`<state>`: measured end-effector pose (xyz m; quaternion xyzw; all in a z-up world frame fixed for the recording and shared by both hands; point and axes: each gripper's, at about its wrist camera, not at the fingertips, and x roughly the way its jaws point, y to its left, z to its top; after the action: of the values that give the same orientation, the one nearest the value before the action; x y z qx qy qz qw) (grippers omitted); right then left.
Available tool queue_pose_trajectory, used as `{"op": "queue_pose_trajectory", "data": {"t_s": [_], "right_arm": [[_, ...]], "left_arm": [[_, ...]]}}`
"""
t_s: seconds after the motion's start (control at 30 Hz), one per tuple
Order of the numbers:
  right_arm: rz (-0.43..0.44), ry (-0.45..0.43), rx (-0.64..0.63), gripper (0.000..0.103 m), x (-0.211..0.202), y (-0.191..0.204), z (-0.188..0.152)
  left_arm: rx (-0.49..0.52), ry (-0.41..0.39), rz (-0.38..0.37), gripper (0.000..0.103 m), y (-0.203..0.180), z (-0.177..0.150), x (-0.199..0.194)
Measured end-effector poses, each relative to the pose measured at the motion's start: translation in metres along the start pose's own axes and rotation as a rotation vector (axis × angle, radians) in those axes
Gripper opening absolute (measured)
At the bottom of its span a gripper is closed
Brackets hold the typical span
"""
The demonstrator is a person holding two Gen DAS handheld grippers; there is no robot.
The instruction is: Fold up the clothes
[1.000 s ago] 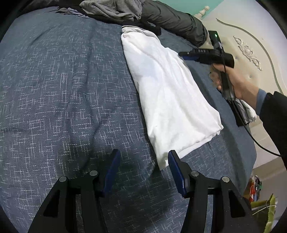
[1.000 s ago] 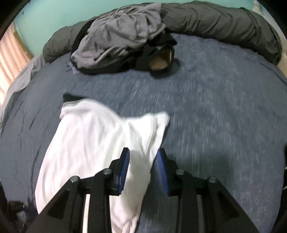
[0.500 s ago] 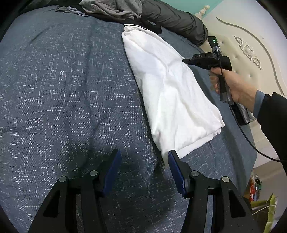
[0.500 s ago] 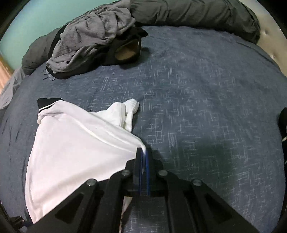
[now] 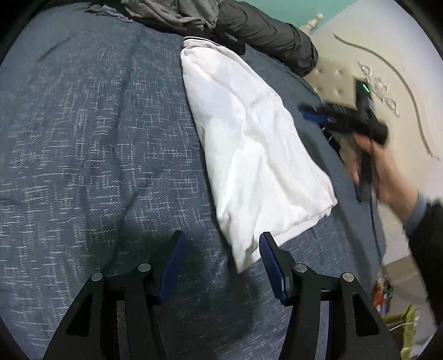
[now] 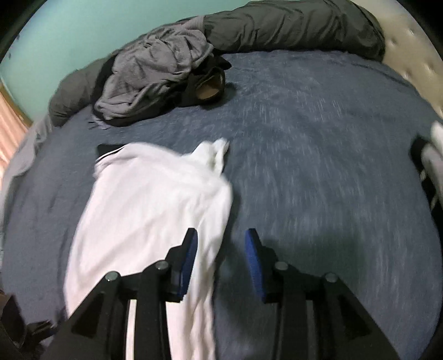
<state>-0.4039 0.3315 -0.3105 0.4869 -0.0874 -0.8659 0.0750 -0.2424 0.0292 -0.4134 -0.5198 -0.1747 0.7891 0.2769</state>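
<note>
Fingers of the left gripper (image 5: 220, 265) stand apart over the bedspread, nothing between them; the near corner of the white shirt (image 5: 257, 155) lies just ahead of the right-side finger (image 5: 270, 263), apart from the pad or barely at it, hard to say which. Fingers of the right gripper (image 6: 221, 260) are opening; in the right wrist view the shirt's long right edge shows below the gap between them, but neither pad presses on it.

White shirt (image 6: 149, 210): already folded in lengthwise, a long narrow band on the blue bedspread (image 5: 91, 155). Long axis runs from the hem corner near the left gripper, up and away to the dark-trimmed collar (image 5: 205, 41) at the far end. 1 sleeve end pokes out to the right near the collar (image 6: 218, 149), not tucked flat.

Which hand is nearer: left sits at the hem end, on the axis. Right gripper (image 5: 313, 116), blurred, hangs over the bed to the right of the shirt's middle, clear of the cloth.

Judgement: next fold is likely crosswise, hem toward collar, so the hem corner matters and the left hand is best placed for it.

Outward: heap of grey and dark clothes (image 6: 155, 69) beyond the collar, a dark rolled quilt (image 6: 290, 25) along the headboard (image 5: 393, 91).
</note>
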Motion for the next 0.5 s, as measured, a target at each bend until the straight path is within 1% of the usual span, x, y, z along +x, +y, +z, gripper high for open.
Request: {"op": "queue_pose_trajectory", "data": {"t_s": [0.1, 0.23, 0.27, 0.3, 0.33, 0.4, 0.5], "right_arm": [[0.054, -0.023, 0.017, 0.036, -0.023, 0.013, -0.035], [0.123, -0.057, 0.09, 0.036, -0.045, 0.018, -0.077], [0.141, -0.066, 0.11, 0.036, -0.049, 0.019, -0.087], [0.159, -0.075, 0.131, 0.036, -0.054, 0.019, -0.097], [0.172, -0.082, 0.152, 0.037, -0.058, 0.019, -0.107], [0.166, -0.084, 0.197, 0.037, -0.059, 0.015, -0.123], [0.146, -0.079, 0.262, 0.037, -0.06, 0.006, -0.144]], "left_arm": [[-0.026, 0.001, -0.022, 0.058, 0.003, 0.002, 0.004], [-0.049, 0.013, -0.075, 0.041, 0.004, 0.001, 0.008], [-0.047, 0.017, -0.085, 0.032, 0.002, 0.0, 0.009], [-0.041, 0.02, -0.093, 0.02, 0.0, 0.0, 0.01], [-0.036, 0.023, -0.1, 0.013, -0.003, -0.001, 0.011], [-0.023, 0.027, -0.112, 0.009, -0.007, -0.002, 0.013], [-0.021, 0.022, -0.118, 0.008, -0.008, -0.002, 0.011]]}}
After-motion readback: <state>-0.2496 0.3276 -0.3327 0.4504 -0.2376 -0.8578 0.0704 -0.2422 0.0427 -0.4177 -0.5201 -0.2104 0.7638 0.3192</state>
